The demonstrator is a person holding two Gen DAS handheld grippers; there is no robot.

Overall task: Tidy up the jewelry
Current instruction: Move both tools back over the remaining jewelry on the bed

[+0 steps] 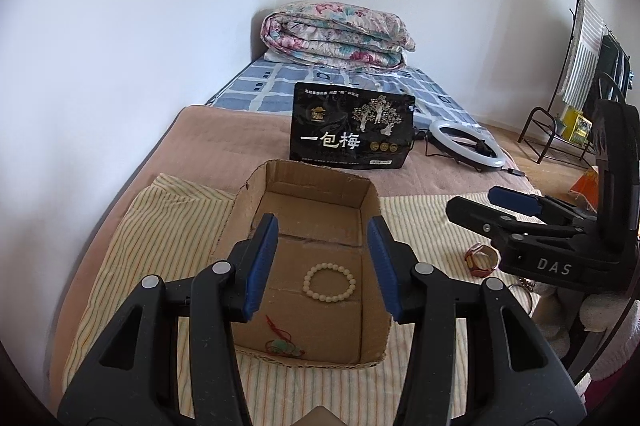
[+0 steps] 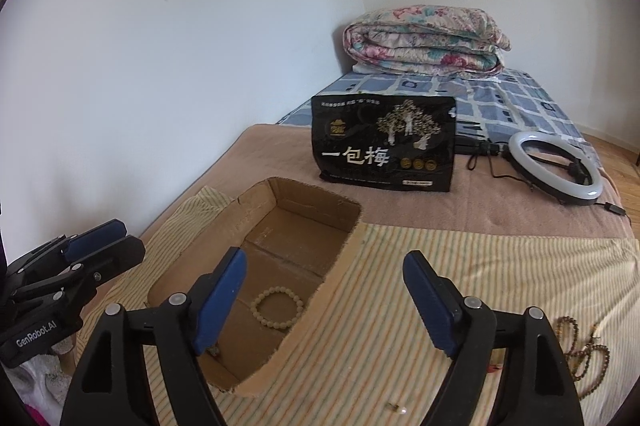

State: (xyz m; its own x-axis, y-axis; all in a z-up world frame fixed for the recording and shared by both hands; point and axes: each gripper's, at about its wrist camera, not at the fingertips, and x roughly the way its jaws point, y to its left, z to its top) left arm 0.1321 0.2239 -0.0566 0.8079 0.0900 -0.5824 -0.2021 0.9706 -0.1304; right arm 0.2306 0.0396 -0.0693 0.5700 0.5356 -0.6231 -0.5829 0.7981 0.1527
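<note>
Right tongs (image 2: 324, 296) partly hide the brown bead strand (image 2: 588, 354).

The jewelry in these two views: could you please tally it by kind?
Bead bracelet, cream, in the cardboard box: 1
Red-cord pendant, in the box: 1
Red ring-shaped piece, on the striped cloth: 1
Brown bead strand, on the cloth: 1
Total: 4

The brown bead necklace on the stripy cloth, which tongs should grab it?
Probably the right tongs. The brown bead necklace lies just beside them on the striped cloth, while the left tongs hang open over the cardboard box.
</note>
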